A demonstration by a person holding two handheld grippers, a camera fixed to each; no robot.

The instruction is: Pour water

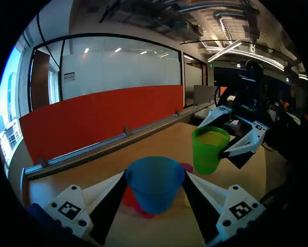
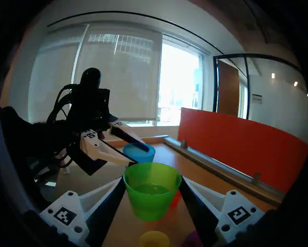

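My left gripper is shut on a blue cup, held upright above the wooden table. Farther off to the right, my right gripper holds a green cup upright. In the right gripper view, that green cup sits between the fingers of my right gripper and has water in its bottom. Beyond it my left gripper carries the blue cup at about the same height. The two cups are apart.
Small red, yellow and pink cups stand on the table below the blue cup, and a yellow cup shows under the green one. An orange divider with a metal rail runs along the table's far side.
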